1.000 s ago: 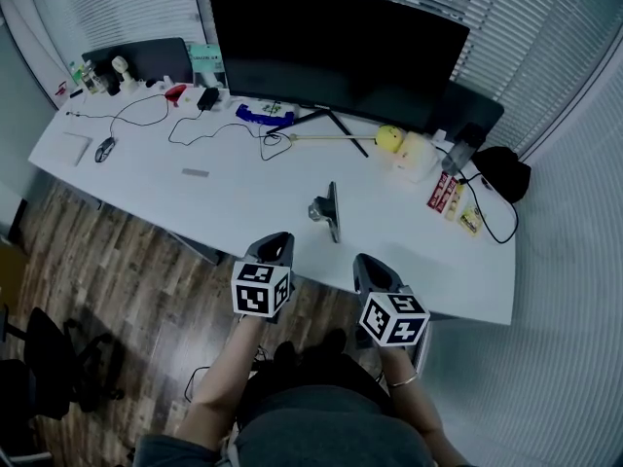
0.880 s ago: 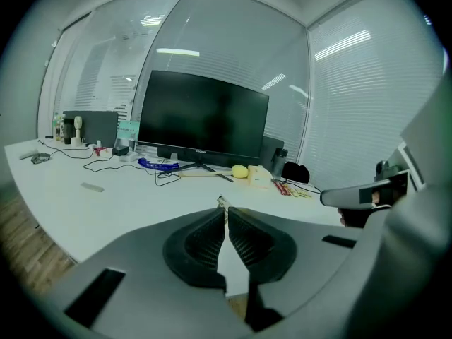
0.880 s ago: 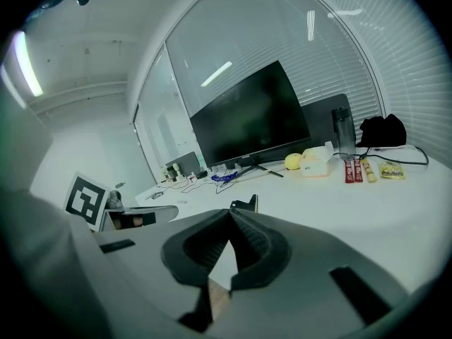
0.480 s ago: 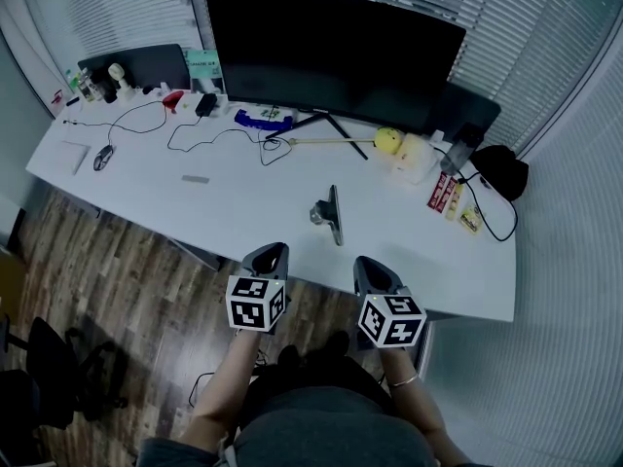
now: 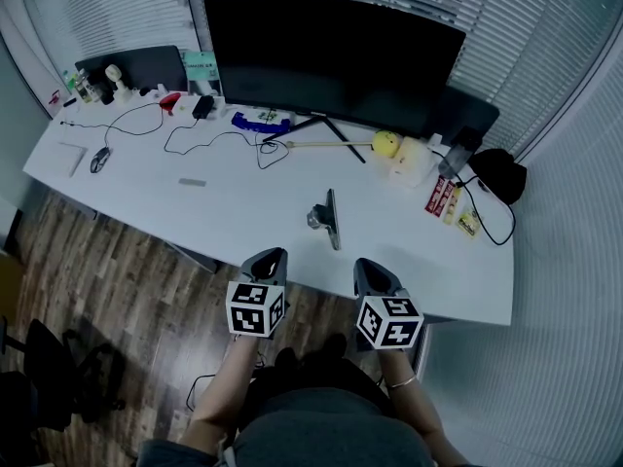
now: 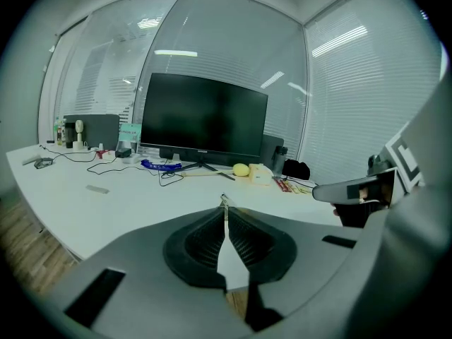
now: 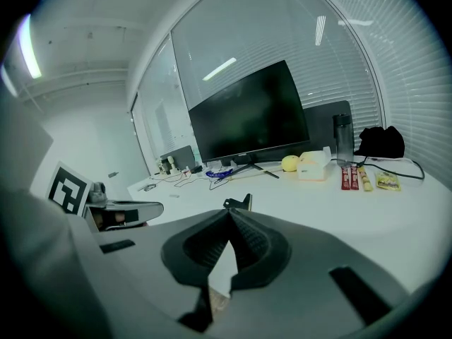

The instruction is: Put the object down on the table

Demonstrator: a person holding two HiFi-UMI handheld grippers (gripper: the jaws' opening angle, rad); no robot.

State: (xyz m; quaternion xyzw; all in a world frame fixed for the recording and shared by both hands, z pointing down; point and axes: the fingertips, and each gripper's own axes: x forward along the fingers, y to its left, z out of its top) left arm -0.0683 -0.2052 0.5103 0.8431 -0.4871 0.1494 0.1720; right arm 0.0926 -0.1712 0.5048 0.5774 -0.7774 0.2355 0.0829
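A small dark flat stand-like object (image 5: 329, 218) rests upright on the white table (image 5: 195, 212), a little in from its near edge; no gripper touches it. My left gripper (image 5: 270, 258) hovers at the near edge, shut and empty, left of the object. My right gripper (image 5: 368, 269) is beside it, also shut and empty. In the left gripper view the left gripper (image 6: 225, 210) has its jaws closed, and only the object's tip (image 6: 224, 199) peeks above them. In the right gripper view the right gripper (image 7: 229, 214) is closed, with the object (image 7: 241, 203) just beyond.
A large black monitor (image 5: 331, 52) stands at the back. Near it lie a yellow ball (image 5: 388, 142), a blue item (image 5: 261, 120), cables, a mouse (image 5: 99, 160), snack packets (image 5: 443, 196) and a black bag (image 5: 501, 175). Wooden floor shows below the table's near edge.
The left gripper has drawn back a little from the table edge toward the person. The right gripper and the object have hardly moved.
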